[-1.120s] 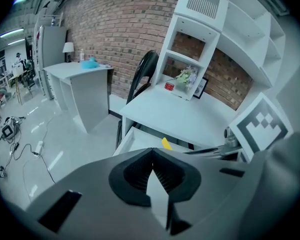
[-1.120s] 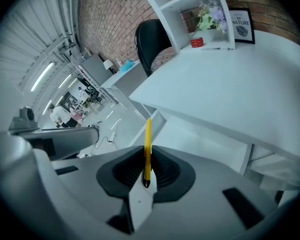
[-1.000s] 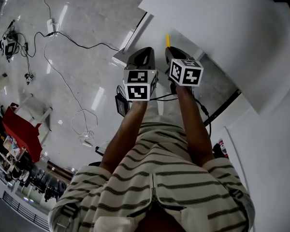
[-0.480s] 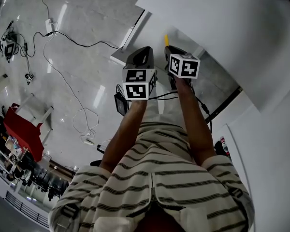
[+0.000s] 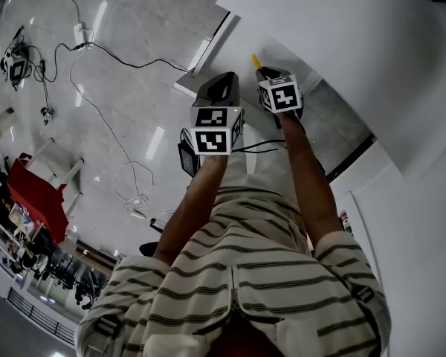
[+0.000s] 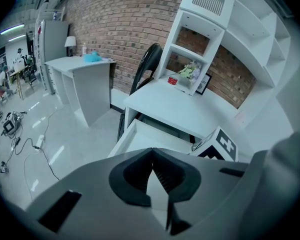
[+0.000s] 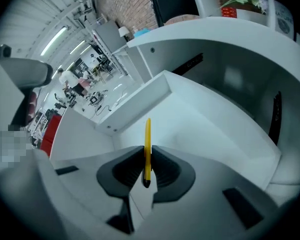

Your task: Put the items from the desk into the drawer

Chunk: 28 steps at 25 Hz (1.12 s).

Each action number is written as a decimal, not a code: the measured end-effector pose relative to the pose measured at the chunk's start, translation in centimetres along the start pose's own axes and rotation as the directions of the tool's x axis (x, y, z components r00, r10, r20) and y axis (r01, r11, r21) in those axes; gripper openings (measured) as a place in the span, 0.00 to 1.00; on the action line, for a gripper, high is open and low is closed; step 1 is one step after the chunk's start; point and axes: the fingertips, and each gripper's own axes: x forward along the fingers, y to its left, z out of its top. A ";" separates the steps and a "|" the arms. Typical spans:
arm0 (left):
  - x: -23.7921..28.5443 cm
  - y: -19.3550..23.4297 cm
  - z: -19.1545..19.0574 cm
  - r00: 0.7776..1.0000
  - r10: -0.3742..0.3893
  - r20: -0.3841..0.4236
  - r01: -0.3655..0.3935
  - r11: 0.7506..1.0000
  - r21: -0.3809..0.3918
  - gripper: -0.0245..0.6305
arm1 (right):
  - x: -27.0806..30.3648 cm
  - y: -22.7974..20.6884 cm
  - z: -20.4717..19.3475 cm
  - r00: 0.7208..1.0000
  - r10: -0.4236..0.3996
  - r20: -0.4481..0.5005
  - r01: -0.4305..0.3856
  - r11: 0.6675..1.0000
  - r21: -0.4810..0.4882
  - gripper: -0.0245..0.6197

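My right gripper (image 7: 147, 165) is shut on a thin yellow pen (image 7: 147, 149) that sticks out forward over the open white drawer (image 7: 190, 129). In the head view the pen's tip (image 5: 256, 60) shows above the right gripper (image 5: 271, 76), over the pulled-out drawer (image 5: 234, 47) under the white desk (image 5: 334, 36). My left gripper (image 6: 152, 176) has its jaws closed with nothing between them; it hangs left of the right one (image 5: 217, 88), in front of the drawer (image 6: 155, 140).
Cables (image 5: 97, 110) trail over the glossy floor at the left. A red cart (image 5: 37, 195) stands far left. On the desk sit a small plant (image 6: 191, 72) and a red item (image 6: 173, 80) under white shelves. A black chair (image 6: 145, 66) stands behind the desk.
My right gripper has moved forward and up with the pen, further over the open drawer. The left gripper has stayed nearly still.
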 end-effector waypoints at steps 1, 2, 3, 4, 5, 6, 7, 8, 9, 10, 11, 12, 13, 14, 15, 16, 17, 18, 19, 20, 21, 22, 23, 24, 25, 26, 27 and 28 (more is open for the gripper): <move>0.0 0.0 0.0 1.000 0.001 0.001 -0.001 1.000 0.003 0.05 | 0.2 -0.1 -0.1 1.000 0.000 -0.007 0.000 1.000 -0.010 0.12; 0.0 0.1 0.0 1.000 0.002 0.001 -0.002 1.000 0.004 0.05 | 0.3 -0.2 -0.1 1.000 -0.003 -0.013 0.003 1.000 -0.019 0.12; 0.0 0.1 0.1 1.000 0.003 0.000 -0.003 1.000 0.005 0.05 | 0.5 -0.4 -0.2 1.000 -0.009 -0.019 0.009 0.999 -0.031 0.12; 0.0 0.2 0.1 1.000 0.004 -0.001 -0.004 1.000 0.006 0.05 | 0.6 -0.5 -0.2 1.000 -0.016 -0.025 0.015 0.999 -0.048 0.12; 0.0 0.2 0.0 1.000 0.004 -0.001 -0.004 1.000 0.007 0.05 | 0.8 -0.5 -0.4 0.999 -0.022 -0.034 0.019 0.997 -0.069 0.12; 0.0 0.2 -0.1 1.000 0.004 -0.002 -0.004 1.000 0.007 0.05 | 1.0 -0.5 -0.6 0.999 -0.025 -0.042 0.021 0.996 -0.090 0.12; 0.0 0.3 -0.2 1.000 0.003 -0.002 -0.003 1.000 0.008 0.05 | 1.2 -0.4 -0.8 0.998 -0.026 -0.049 0.020 0.994 -0.108 0.12; 0.0 0.3 -0.2 1.000 0.002 -0.003 -0.002 1.000 0.008 0.05 | 1.4 -0.4 -0.9 0.998 -0.026 -0.053 0.019 0.992 -0.124 0.12; 0.0 0.3 -0.3 1.000 0.001 -0.003 -0.001 1.000 0.008 0.05 | 1.6 -0.3 -0.9 0.998 -0.025 -0.053 0.018 0.990 -0.139 0.12; 0.0 0.2 -0.3 1.000 0.001 -0.002 -0.001 1.000 0.007 0.05 | 1.7 -0.3 -0.9 0.998 -0.027 -0.055 0.018 0.988 -0.156 0.12; 0.0 0.2 -0.3 1.000 0.001 -0.001 -0.001 1.000 0.007 0.05 | 1.8 -0.2 -1.0 0.998 -0.032 -0.061 0.021 0.983 -0.180 0.12; 0.0 0.2 -0.4 1.000 0.002 -0.001 -0.002 1.000 0.007 0.05 | 1.8 -0.2 -1.1 0.996 -0.043 -0.076 0.026 0.977 -0.212 0.12; 0.0 0.2 -0.4 1.000 0.003 -0.002 -0.003 1.000 0.009 0.05 | 1.9 -0.2 -1.3 0.994 -0.056 -0.093 0.032 0.968 -0.248 0.12; 0.0 0.1 -0.5 1.000 0.003 -0.003 -0.003 1.000 0.012 0.05 | 2.0 -0.3 -1.4 0.992 -0.069 -0.105 0.036 0.958 -0.284 0.12; 0.0 0.1 -0.5 1.000 0.003 -0.003 -0.003 1.000 0.015 0.05 | 2.2 -0.3 -1.6 0.991 -0.077 -0.113 0.037 0.948 -0.317 0.12; -0.1 0.1 -0.6 1.000 0.003 -0.003 -0.003 1.000 0.017 0.05 | 2.4 -0.2 -1.7 0.990 -0.081 -0.120 0.034 0.936 -0.349 0.12; -0.1 0.1 -0.6 1.000 0.003 -0.002 -0.003 1.000 0.019 0.05 | 2.6 -0.1 -1.8 0.989 -0.081 -0.126 0.026 0.923 -0.385 0.12; -0.2 0.1 -0.7 1.000 0.003 -0.002 -0.003 1.000 0.019 0.05 | 2.9 0.0 -1.9 0.988 -0.080 -0.136 0.015 0.907 -0.422 0.12; -0.2 0.1 -0.7 1.000 0.003 -0.002 -0.003 1.000 0.020 0.05 | 3.2 0.1 -2.1 0.986 -0.081 -0.147 0.005 0.889 -0.459 0.12; -0.2 0.1 -0.8 1.000 0.003 -0.002 -0.003 1.000 0.021 0.05 | 3.5 0.1 -2.3 0.984 -0.085 -0.158 -0.003 0.871 -0.491 0.12; -0.2 0.0 -0.8 1.000 0.002 -0.001 -0.002 1.000 0.022 0.05 | 3.8 0.0 -2.5 0.982 -0.089 -0.169 -0.010 0.858 -0.514 0.12; -0.2 -0.1 -0.9 1.000 0.001 -0.001 -0.001 1.000 0.023 0.05 | 4.1 -0.2 -2.8 0.980 -0.091 -0.179 -0.017 0.851 -0.525 0.12; -0.2 -0.3 -0.9 1.000 -0.001 0.000 0.001 1.000 0.024 0.05 | 4.2 -0.4 -3.0 0.978 -0.090 -0.186 -0.022 0.848 -0.530 0.12; -0.2 -0.4 -1.0 1.000 -0.004 0.001 0.004 1.000 0.026 0.05 | 4.4 -0.5 -3.2 0.978 -0.091 -0.189 -0.026 0.842 -0.539 0.12; -0.2 -0.5 -1.0 1.000 -0.005 0.001 0.005 1.000 0.029 0.05 | 4.7 -0.6 -3.3 0.977 -0.097 -0.189 -0.026 0.830 -0.557 0.12; -0.2 -0.5 -1.1 1.000 -0.005 0.000 0.005 0.999 0.034 0.05 | 4.9 -0.7 -3.4 0.976 -0.106 -0.189 -0.024 0.815 -0.579 0.12; -0.3 -0.6 -1.2 1.000 -0.003 -0.003 0.003 0.999 0.040 0.05 | 5.1 -0.7 -3.6 0.976 -0.113 -0.189 -0.022 0.803 -0.595 0.12; -0.2 -0.6 -1.3 1.000 -0.002 -0.006 0.002 0.999 0.045 0.05 | 5.2 -0.8 -3.7 0.975 -0.115 -0.189 -0.022 0.801 -0.598 0.12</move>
